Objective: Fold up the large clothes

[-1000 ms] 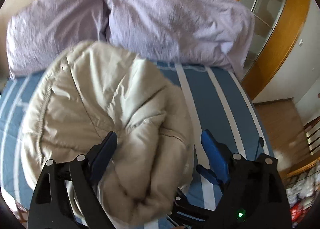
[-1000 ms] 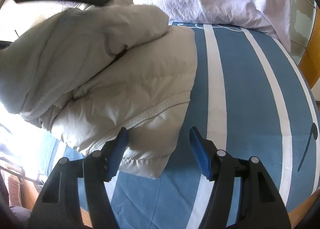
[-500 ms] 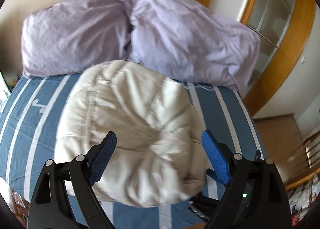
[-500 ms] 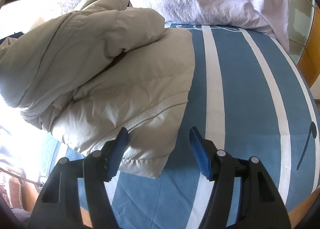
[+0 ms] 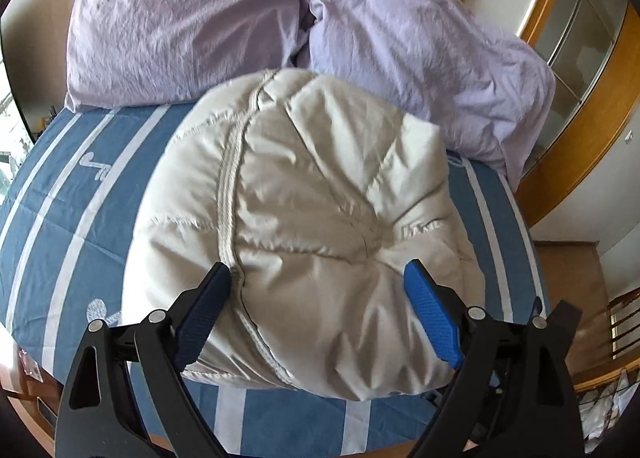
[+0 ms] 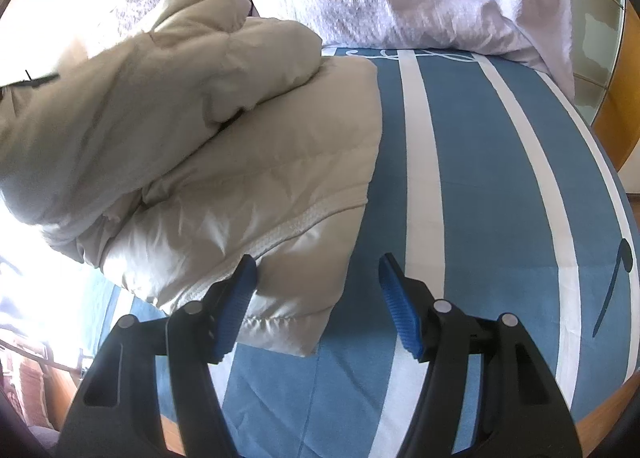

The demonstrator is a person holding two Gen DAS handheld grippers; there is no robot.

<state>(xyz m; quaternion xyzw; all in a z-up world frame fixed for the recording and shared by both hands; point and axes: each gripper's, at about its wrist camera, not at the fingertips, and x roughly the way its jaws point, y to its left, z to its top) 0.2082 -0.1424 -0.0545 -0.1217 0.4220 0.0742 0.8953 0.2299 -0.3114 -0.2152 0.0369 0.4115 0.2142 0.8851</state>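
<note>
A beige puffer jacket (image 5: 304,218) lies folded in a thick bundle on the blue striped bed (image 5: 80,194). My left gripper (image 5: 318,298) is open and empty, raised above the bundle's near end. In the right wrist view the jacket (image 6: 224,162) lies to the left, its upper layers folded over the lower one. My right gripper (image 6: 318,286) is open and empty, low over the bed at the jacket's near right corner, with its left finger (image 6: 236,298) over the hem.
Two lilac pillows (image 5: 192,22) (image 5: 432,54) lie at the head of the bed, behind the jacket. A wooden wardrobe with glass doors (image 5: 576,70) stands to the right. The bed's near wooden edge (image 6: 600,414) is close below. Blue sheet (image 6: 480,186) lies right of the jacket.
My left gripper has let go of the jacket's top layer and pulled back and up; the bundle now rests folded on the bed. My right gripper has barely moved.
</note>
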